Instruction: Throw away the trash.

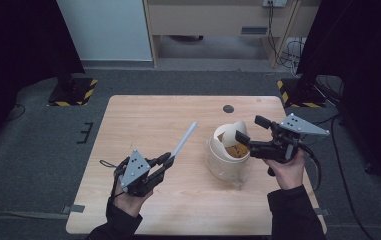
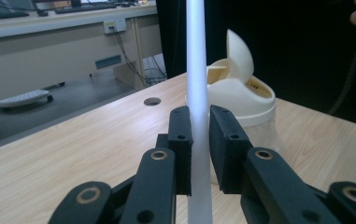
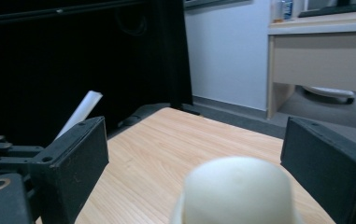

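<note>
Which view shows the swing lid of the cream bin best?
The left gripper view: the swing lid stands tilted open, seen from the side. The high view shows it small; the right gripper view shows a blurred dome.

On the table we see the swing-lid bin standing right of centre. Left of it, the left gripper holds the tube, which slants up toward the bin. The right gripper sits just right of the bin, its jaws reaching over the tilted lid. A round hole lies in the tabletop behind the bin.
</note>
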